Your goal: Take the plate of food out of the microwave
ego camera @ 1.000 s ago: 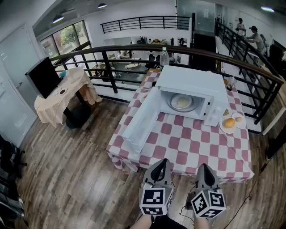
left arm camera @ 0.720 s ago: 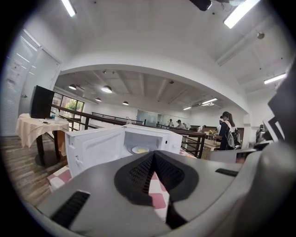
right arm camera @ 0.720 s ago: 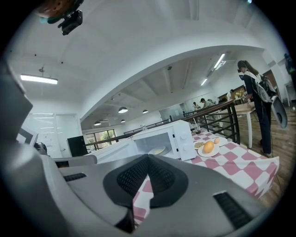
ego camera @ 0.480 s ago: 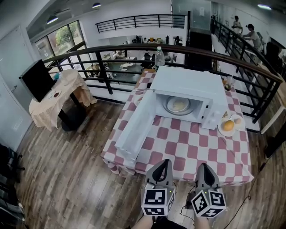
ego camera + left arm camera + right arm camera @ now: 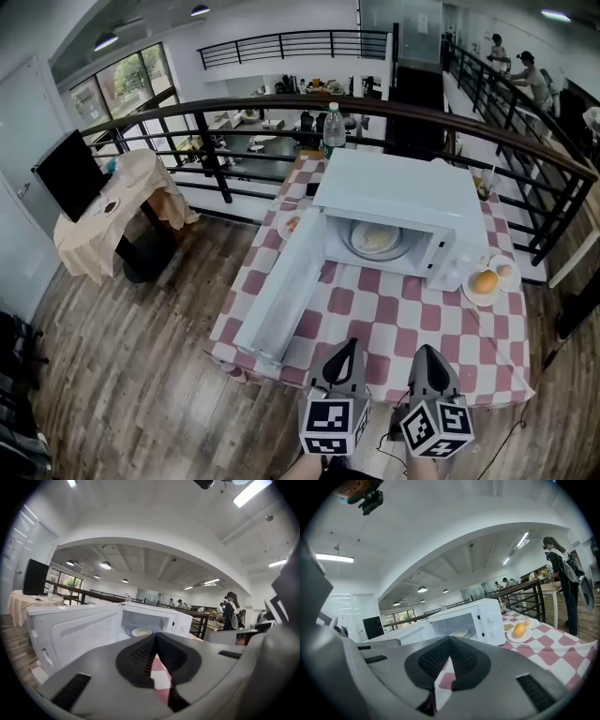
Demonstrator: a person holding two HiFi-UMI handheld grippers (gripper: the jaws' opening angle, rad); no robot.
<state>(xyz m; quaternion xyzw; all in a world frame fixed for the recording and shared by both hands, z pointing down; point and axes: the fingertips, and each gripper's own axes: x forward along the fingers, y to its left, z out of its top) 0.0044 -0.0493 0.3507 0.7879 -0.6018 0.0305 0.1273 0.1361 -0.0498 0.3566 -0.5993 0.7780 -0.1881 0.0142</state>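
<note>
Head view: the pale round plate of food (image 5: 375, 239) is seen inside the white box-shaped microwave (image 5: 403, 187), its door (image 5: 281, 291) swung wide for access, while the left gripper (image 5: 348, 347) and right gripper (image 5: 423, 352) are held closed and empty at the near edge of the red-and-white checked worktop (image 5: 422, 323).

Dark wood floor (image 5: 141, 375), black curved railing (image 5: 234, 101), cloth-draped side table (image 5: 122, 202) with monitor (image 5: 67, 174), ceiling lights.

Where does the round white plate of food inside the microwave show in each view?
Head view: round white plate of food, just right of centre, inside the cavity.
Left gripper view: the plate, just left of centre, below the middle.
Right gripper view: the plate, just right of centre, below the middle.
Shared landmark: the open white microwave.
</note>
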